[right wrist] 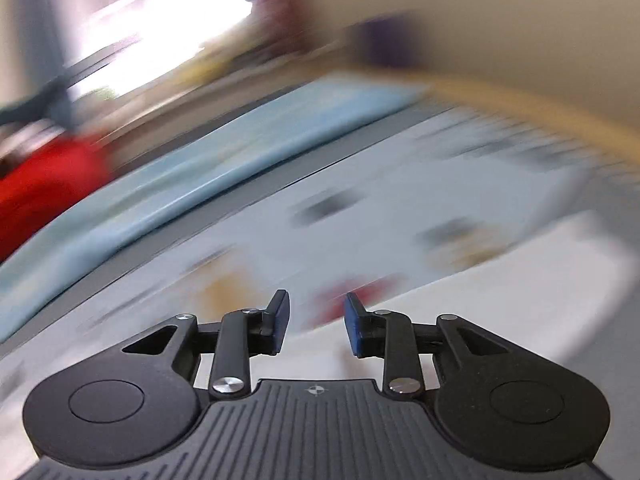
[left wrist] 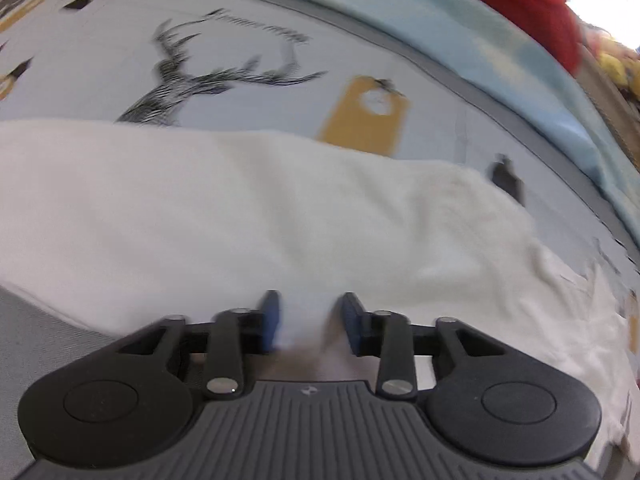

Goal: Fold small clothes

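Note:
A white garment (left wrist: 240,208) lies spread across a pale bedspread (left wrist: 248,16) printed with a deer and tan tags. My left gripper (left wrist: 312,320) points steeply down at the garment's near edge. Its blue pads stand a little apart, with white cloth showing in the gap, and I see no pad pressing on it. The right wrist view is heavily blurred. There my right gripper (right wrist: 316,324) is open with nothing between its fingers, above the bedspread (right wrist: 360,220). The white garment (right wrist: 520,280) is at its lower right.
A light blue blanket (left wrist: 460,28) runs along the far edge of the bedspread, with a red cloth (left wrist: 532,4) beyond it and yellow things (left wrist: 616,68) at the far right. The blanket (right wrist: 240,152) and the red cloth (right wrist: 44,184) also show in the right wrist view.

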